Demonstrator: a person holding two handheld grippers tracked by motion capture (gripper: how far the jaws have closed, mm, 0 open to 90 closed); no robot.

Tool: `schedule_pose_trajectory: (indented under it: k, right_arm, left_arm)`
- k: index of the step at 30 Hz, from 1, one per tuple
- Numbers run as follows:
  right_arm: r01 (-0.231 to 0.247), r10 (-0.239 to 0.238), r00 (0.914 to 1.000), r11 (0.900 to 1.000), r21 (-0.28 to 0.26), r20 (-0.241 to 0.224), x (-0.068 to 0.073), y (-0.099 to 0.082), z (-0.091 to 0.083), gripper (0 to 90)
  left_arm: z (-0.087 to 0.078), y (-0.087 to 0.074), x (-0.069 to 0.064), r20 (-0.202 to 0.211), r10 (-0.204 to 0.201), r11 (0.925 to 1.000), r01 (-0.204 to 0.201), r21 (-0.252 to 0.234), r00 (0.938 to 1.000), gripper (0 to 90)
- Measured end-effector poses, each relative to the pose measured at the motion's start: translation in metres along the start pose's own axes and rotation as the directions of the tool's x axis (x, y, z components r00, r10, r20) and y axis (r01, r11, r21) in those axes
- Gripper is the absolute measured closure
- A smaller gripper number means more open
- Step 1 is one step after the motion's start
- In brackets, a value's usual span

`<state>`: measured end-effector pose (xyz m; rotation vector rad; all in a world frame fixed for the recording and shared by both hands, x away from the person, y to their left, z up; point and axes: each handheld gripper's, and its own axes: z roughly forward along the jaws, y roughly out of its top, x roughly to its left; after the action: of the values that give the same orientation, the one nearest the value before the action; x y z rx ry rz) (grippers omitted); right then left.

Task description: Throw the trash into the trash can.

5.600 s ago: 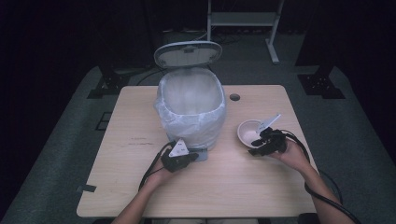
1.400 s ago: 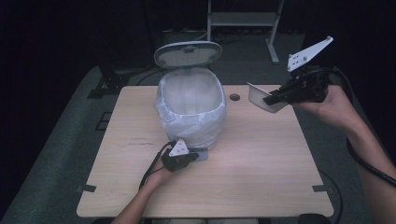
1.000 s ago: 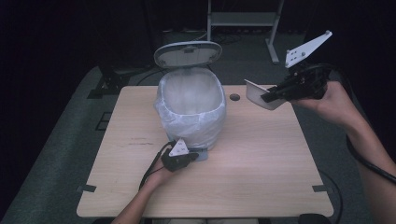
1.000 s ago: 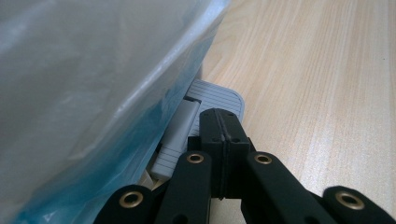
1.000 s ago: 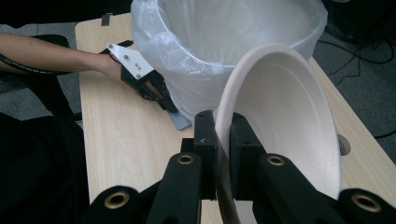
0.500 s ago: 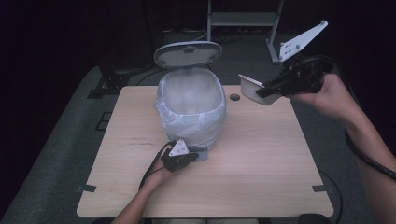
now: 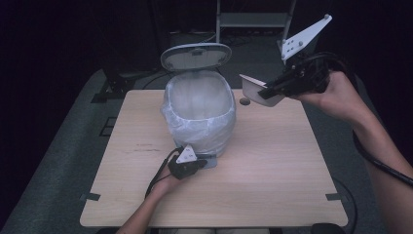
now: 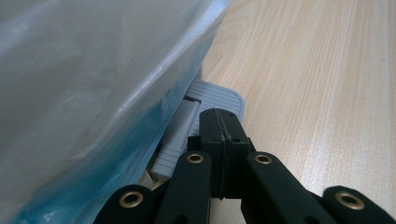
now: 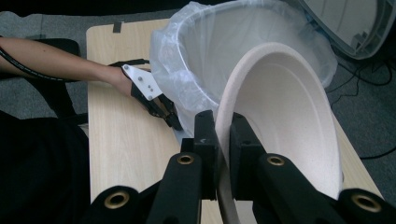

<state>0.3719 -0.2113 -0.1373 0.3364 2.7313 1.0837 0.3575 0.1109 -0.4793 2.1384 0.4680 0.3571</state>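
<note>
Right tool (image 9: pixel 223 140) clamped on bowl (image 9: pixel 285 126) rim, bowl tipped on edge — mouth toward lined bin (image 7: pixel 199 114) (lid up)

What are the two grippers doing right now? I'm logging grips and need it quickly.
Left gripper: shut, jaws empty, tips on the bin's pedal.
Right gripper: shut on the rim of the bowl.

Right tongs (image 7: pixel 265 92) clamp the rim of a white bowl (image 7: pixel 254 87), held tilted in the air just right of the bag-lined bin (image 7: pixel 199 114), lid (image 7: pixel 196 55) up. Left tongs (image 7: pixel 197 165) sit closed at the bin's foot pedal (image 7: pixel 210 160) on the wooden surface (image 7: pixel 277 165).
</note>
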Motion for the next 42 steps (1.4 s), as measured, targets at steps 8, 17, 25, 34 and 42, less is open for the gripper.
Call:
schedule_pose_trajectory:
  k: [8, 17, 25, 34, 42]
  right_arm:
    - [0.017, -0.017, 0.9996, 0.9996, -0.023, -0.022, 0.001, 0.011, 0.005, 83.0]
    - [0.028, -0.03, 0.9986, 0.9987, -0.042, -0.044, 0.0, 0.02, 0.014, 83.0]
    - [0.046, -0.048, 0.9974, 0.998, -0.043, -0.054, 0.003, 0.031, 0.018, 83.0]
    - [0.064, -0.067, 0.9955, 0.9968, -0.046, -0.066, 0.006, 0.042, 0.023, 83.0]
    - [0.083, -0.087, 0.9929, 0.9956, -0.043, -0.082, 0.01, 0.054, 0.031, 83.0]
  left_arm:
    - [0.0, 0.0, 0.0, 0.001, -0.003, 1.0, 0.003, -0.001, 1.0, 90.0]
    - [0.0, 0.0, 0.0, 0.001, -0.002, 1.0, 0.002, 0.0, 1.0, 90.0]
    - [0.0, 0.0, 0.0, 0.004, -0.011, 0.9999, 0.011, -0.001, 0.9999, 90.0]
    - [0.0, 0.0, 0.0, 0.005, -0.009, 1.0, 0.009, -0.001, 0.9999, 90.0]
    - [0.0, 0.0, 0.0, 0.006, -0.009, 1.0, 0.009, -0.001, 0.9999, 90.0]
